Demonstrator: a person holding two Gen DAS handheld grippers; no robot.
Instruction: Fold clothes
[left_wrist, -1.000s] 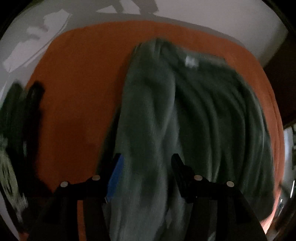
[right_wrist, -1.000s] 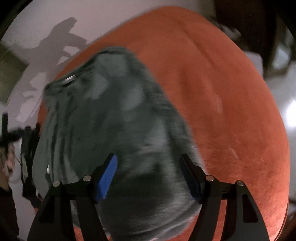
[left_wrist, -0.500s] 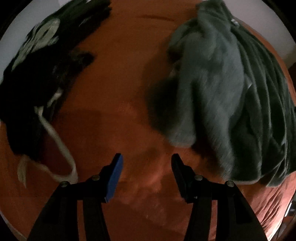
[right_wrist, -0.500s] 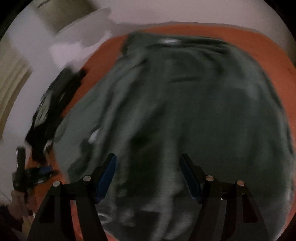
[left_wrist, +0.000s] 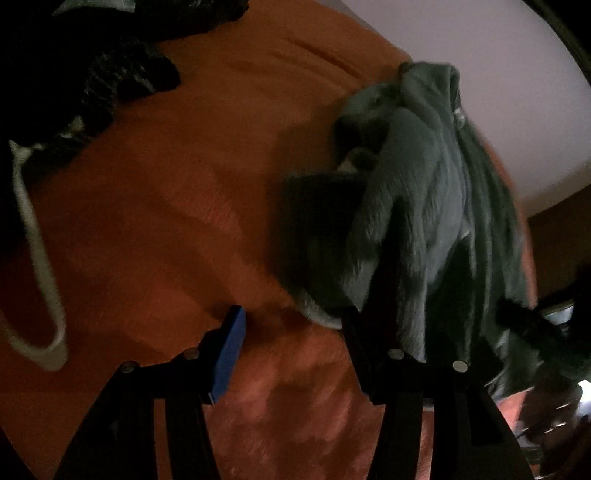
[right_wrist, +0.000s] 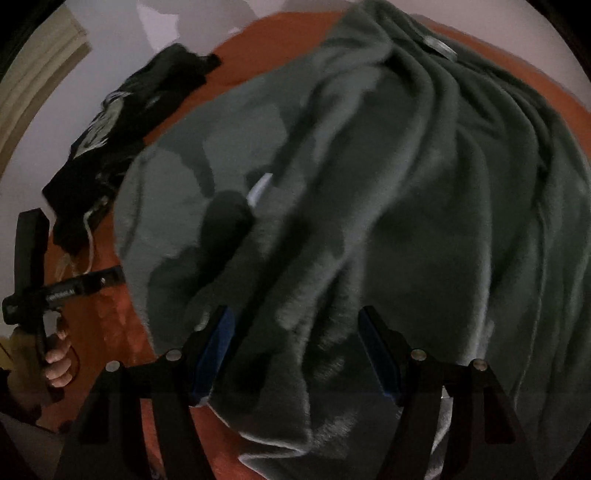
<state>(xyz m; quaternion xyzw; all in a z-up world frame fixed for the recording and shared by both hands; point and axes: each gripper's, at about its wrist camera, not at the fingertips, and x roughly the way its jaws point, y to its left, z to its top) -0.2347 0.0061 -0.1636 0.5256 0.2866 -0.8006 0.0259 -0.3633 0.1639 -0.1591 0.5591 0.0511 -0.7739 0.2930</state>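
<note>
1. Grey-green fuzzy fleece top (right_wrist: 388, 192) lies bunched on the orange bed cover (left_wrist: 192, 192), at 2 o'clock from the left gripper (left_wrist: 291, 354).
2. Both the left gripper and the right gripper (right_wrist: 295, 350) are half open, holding nothing.
3. No fold looks made yet.

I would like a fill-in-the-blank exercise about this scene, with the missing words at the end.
1. The crumpled grey-green garment lies on a surface whose colour is ____.
2. The left tool has ____ between its fingers.
3. The second garment, with a pale print, is ____ in colour.
4. The white drawstring belongs to the ____ garment.

Missing words: orange; nothing; black; black
</note>
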